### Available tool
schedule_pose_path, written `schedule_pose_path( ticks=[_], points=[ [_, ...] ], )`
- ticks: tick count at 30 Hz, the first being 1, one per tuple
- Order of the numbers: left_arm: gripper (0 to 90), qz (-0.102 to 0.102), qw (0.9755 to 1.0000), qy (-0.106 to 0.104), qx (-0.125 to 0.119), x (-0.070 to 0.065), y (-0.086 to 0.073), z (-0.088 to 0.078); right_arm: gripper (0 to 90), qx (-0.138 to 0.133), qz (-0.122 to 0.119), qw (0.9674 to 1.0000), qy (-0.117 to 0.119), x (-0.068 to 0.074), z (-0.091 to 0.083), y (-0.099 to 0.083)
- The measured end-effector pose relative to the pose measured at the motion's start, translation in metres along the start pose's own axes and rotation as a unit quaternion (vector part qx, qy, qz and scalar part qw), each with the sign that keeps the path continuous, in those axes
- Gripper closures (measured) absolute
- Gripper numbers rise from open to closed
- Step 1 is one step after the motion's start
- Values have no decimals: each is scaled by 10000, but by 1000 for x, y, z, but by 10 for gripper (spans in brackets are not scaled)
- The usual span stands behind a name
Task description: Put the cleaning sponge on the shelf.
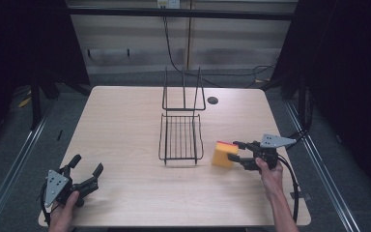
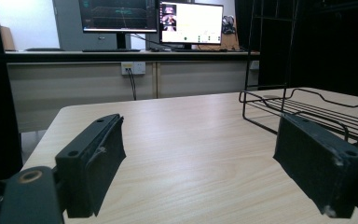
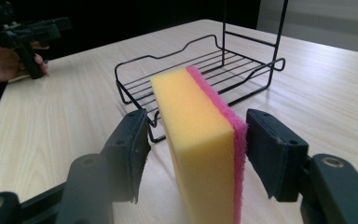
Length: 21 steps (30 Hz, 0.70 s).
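Observation:
A yellow sponge [image 1: 222,154] with a pink scouring side stands on edge on the table, right of a black wire rack [image 1: 181,137]. My right gripper [image 1: 234,150] is open with its jaws on either side of the sponge [image 3: 191,135]. The pink face is at the right jaw. A small gap shows between the yellow face and the left jaw. My left gripper [image 1: 87,163] is open near the table's front left corner, holding nothing. In the left gripper view its jaws [image 2: 200,123] point across bare tabletop toward the rack [image 2: 307,107].
The rack's low basket [image 3: 205,60] has a tall upright wire back [image 1: 183,89]. A round cable hole [image 1: 213,100] sits in the wooden table [image 1: 121,121] behind it. Monitors [image 2: 154,18] stand on a desk beyond the table. The left hand with its gripper [image 3: 28,32] shows far off.

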State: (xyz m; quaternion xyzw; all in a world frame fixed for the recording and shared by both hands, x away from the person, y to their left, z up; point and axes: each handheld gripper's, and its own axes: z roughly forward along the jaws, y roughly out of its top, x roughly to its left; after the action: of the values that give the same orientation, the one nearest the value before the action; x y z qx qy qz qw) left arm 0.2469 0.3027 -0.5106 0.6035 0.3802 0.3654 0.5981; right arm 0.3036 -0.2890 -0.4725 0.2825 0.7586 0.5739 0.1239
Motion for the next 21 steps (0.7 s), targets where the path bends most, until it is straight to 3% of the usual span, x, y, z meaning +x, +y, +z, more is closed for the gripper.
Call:
schedule_pose_path(
  ticks=[9, 21],
  points=[
    [156, -33, 10000, 10, -27, 0, 0, 0, 513, -21, 37, 9998, 195, -3, 10, -4],
    [156, 2, 10000, -3, -2, 0, 0, 0, 581, -15, -35, 9998, 193, -3, 10, -3]
  ],
)
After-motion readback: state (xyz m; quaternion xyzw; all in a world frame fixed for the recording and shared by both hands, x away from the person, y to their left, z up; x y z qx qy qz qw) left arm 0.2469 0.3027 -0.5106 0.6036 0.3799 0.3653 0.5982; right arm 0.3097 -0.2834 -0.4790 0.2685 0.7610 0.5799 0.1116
